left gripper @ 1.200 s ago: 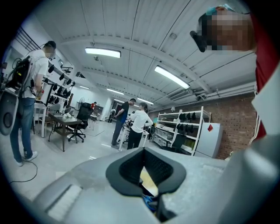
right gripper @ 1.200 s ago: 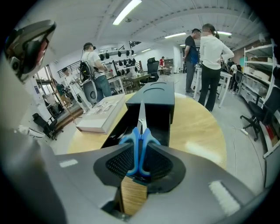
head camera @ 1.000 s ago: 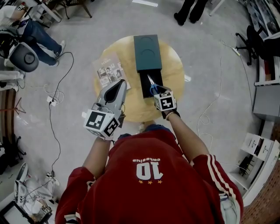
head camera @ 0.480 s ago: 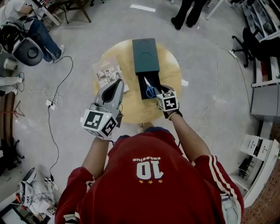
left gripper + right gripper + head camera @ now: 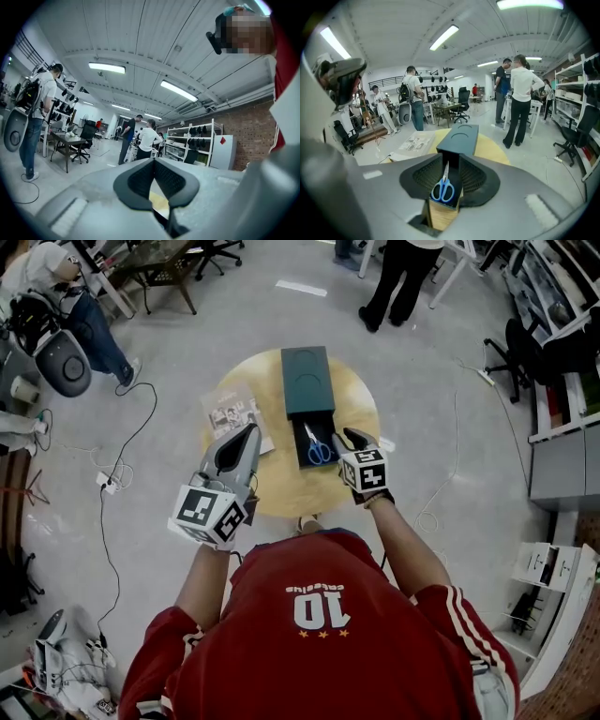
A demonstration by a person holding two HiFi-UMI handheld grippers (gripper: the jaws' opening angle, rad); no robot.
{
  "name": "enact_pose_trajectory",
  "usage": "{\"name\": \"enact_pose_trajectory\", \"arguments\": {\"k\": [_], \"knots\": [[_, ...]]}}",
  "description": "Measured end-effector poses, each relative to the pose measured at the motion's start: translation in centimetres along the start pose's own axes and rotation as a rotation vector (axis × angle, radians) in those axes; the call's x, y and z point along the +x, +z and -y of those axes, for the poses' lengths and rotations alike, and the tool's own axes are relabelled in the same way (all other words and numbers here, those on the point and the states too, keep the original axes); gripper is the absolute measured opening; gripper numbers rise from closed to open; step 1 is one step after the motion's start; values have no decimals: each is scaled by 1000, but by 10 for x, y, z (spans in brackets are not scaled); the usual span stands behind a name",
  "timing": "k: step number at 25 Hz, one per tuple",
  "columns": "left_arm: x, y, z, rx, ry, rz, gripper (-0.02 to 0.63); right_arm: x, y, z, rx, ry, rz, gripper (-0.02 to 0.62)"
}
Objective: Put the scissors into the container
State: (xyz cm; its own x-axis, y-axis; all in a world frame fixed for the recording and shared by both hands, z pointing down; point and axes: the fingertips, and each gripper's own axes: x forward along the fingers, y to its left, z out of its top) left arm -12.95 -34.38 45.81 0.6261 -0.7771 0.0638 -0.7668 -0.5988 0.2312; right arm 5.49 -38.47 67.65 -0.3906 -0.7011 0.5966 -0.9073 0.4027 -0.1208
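Note:
Blue-handled scissors [image 5: 317,448] lie flat in the black pull-out tray [image 5: 326,427] of a dark teal box [image 5: 307,381] on the round wooden table [image 5: 361,409]. My right gripper [image 5: 352,436] hovers just right of the tray's near end, open and empty. In the right gripper view the scissors [image 5: 444,187] show through the gap of the right gripper [image 5: 451,158], resting in the tray beyond the jaws, with the teal box [image 5: 459,135] behind. My left gripper [image 5: 250,431] stays over the table's left side, shut and holding nothing. In its own view the left gripper [image 5: 153,160] points up at the room.
A magazine [image 5: 234,413] lies on the table's left part, under my left gripper. Cables [image 5: 117,451] trail across the floor at left. People [image 5: 398,277] stand beyond the table, and shelves [image 5: 553,343] line the right wall.
My right gripper has let go of the scissors and drawn back from the tray toward me. The scissors now lie in the tray. The left gripper has barely moved.

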Motion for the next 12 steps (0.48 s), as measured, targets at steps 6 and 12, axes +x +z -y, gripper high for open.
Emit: {"name": "enact_pose_trajectory", "arguments": {"k": [6, 12], "knots": [[-11, 12, 16, 18, -28, 3, 0, -50, 49, -12, -25, 0, 144, 112], [-23, 29, 24, 50, -27, 48, 0, -112, 107, -39, -43, 26, 322, 110]]}}
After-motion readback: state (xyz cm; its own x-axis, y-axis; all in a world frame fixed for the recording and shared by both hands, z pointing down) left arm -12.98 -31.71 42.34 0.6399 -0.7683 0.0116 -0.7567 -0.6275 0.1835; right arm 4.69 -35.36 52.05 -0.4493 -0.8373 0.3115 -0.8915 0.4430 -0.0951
